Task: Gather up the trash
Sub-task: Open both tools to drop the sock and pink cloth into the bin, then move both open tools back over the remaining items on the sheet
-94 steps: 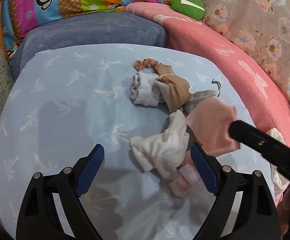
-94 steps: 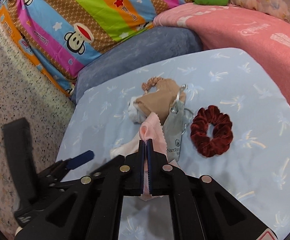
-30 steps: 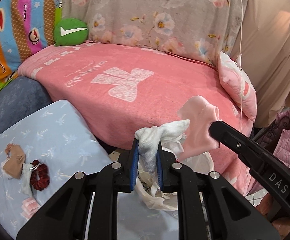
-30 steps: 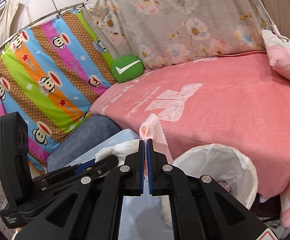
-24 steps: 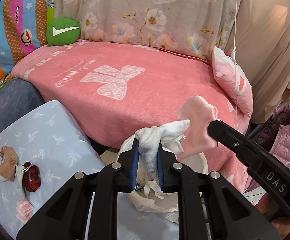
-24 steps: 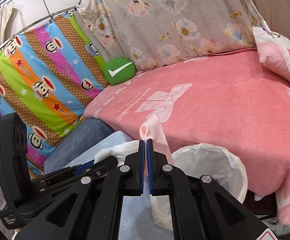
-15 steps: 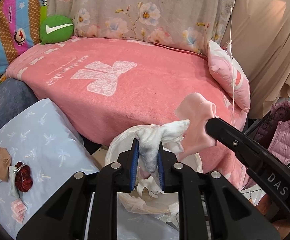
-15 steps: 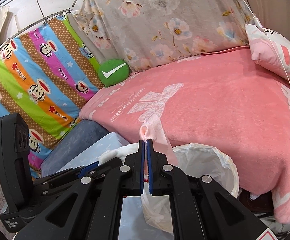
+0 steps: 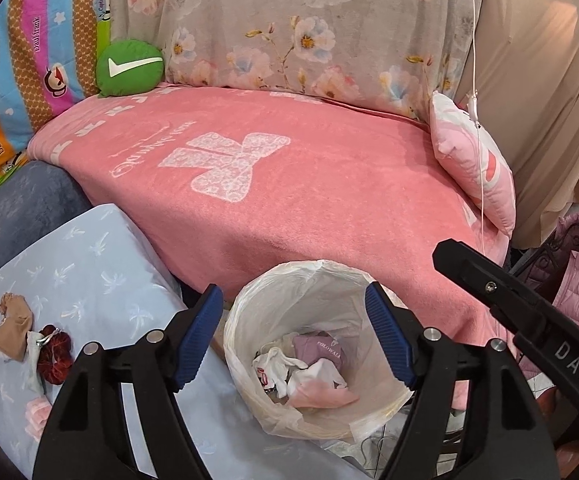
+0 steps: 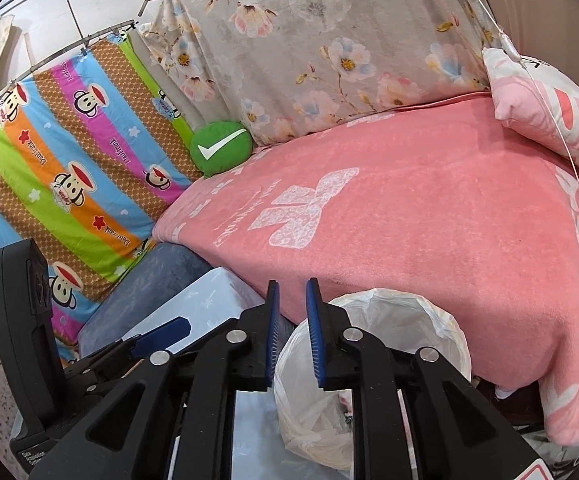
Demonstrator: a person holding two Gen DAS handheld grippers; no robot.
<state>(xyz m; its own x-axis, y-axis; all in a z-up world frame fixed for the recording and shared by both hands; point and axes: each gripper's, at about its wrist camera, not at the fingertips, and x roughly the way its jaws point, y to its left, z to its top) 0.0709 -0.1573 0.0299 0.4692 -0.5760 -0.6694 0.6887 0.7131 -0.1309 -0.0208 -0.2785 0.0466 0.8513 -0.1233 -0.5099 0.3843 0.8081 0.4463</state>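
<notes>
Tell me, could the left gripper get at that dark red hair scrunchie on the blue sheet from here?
Probably yes. The left gripper is open and empty over the bin, and nothing blocks the scrunchie off to its left.

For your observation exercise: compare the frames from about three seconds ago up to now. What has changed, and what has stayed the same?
Both grippers carried their cloths from the blue sheet to the bin. The left gripper has just opened wide, the right gripper slightly; white cloth and pink cloth now lie in the bin. Unchanged: red scrunchie and tan cloth on the blue sheet.
</notes>
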